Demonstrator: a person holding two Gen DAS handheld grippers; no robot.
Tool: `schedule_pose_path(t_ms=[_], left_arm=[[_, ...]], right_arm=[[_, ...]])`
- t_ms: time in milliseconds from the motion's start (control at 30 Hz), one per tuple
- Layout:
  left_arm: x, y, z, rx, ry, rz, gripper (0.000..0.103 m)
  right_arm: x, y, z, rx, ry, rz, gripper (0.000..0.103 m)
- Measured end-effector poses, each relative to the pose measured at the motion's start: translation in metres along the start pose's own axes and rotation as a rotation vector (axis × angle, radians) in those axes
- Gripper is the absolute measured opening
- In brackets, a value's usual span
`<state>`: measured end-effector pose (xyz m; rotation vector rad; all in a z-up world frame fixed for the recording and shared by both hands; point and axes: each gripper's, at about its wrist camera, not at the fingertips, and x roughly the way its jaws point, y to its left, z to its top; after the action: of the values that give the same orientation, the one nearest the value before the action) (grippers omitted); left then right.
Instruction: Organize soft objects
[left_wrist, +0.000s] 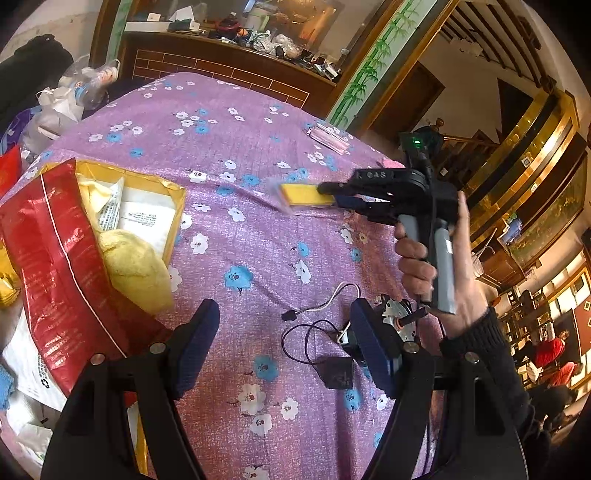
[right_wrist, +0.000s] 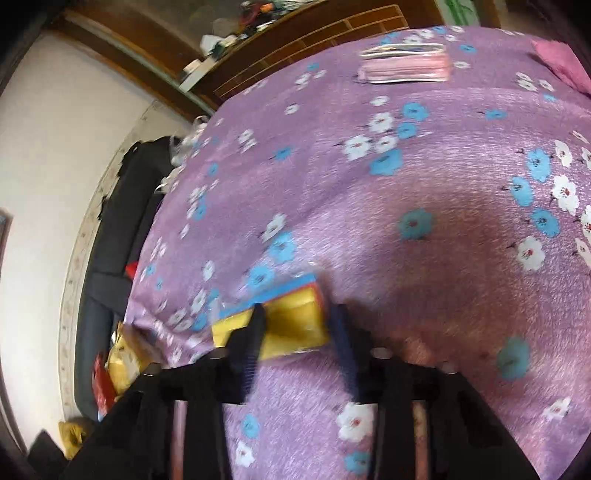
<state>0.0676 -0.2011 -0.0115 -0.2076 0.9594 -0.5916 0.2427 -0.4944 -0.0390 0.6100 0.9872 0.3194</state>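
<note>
A purple cloth with blue and white flowers (left_wrist: 236, 155) covers the bed. On it, near the front edge, lie a small motor on a metal plate (left_wrist: 397, 314), a black adapter (left_wrist: 338, 373) and thin black and white wires (left_wrist: 314, 314). Beyond the bed, a cluttered wooden shelf (left_wrist: 236, 48) runs along the wall.

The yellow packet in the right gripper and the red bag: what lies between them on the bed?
Only bare flowered bedsheet lies between the yellow packet and the red bag, as the left wrist view shows.
</note>
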Motion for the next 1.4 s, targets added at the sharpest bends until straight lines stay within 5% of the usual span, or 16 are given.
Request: schedule_pose_path(t_ms=[67,467,533,567,600,667,833,900,1067,1200,1400], left_arm=[[0.0,0.001,-0.002,-0.01,0.008,-0.008,0.073],[-0.004,-0.017,-0.022,0.011,0.054,-0.032,0.073],[-0.003,-0.016,-0.017,-0.003,0.053,-0.021,0.073],[-0.004,-0.016,-0.011,-0.015,0.044,-0.016,0.073],[-0.003,-0.015,-0.003,-0.024,0.038,-0.014,0.073],[0.006,-0.014,0.018,-0.034,0.05,-0.006,0.073],[0.059,-0.003,0.087,-0.129,0.128,0.02,0.073],[0.083,-0.004,0.11,-0.103,0.144,0.076,0.073],[0.13,0.007,0.135,-0.176,0.221,0.022,0.072],[0.158,0.026,0.139,-0.245,0.229,0.114,0.072],[0.177,0.027,0.131,-0.316,0.304,-0.045,0.058]], right_arm=[[-0.012,0.002,-0.011,-0.004,0.002,0.008,0.0],[-0.123,-0.027,-0.115,-0.007,-0.178,0.125,0.004],[-0.119,-0.025,-0.113,-0.018,-0.154,0.16,0.022],[-0.119,-0.024,-0.109,-0.02,-0.176,0.155,0.067],[-0.119,-0.022,-0.104,-0.023,-0.204,0.134,0.102],[-0.109,-0.015,-0.09,-0.052,-0.178,0.134,0.099],[-0.059,-0.016,-0.043,-0.006,-0.05,0.15,0.062],[-0.039,-0.019,-0.029,0.007,-0.007,0.147,0.059],[-0.006,-0.025,-0.008,0.026,0.031,0.117,0.052],[0.008,-0.034,-0.004,0.066,0.035,0.121,0.048],[0.012,-0.042,-0.008,0.089,0.039,0.197,0.029]])
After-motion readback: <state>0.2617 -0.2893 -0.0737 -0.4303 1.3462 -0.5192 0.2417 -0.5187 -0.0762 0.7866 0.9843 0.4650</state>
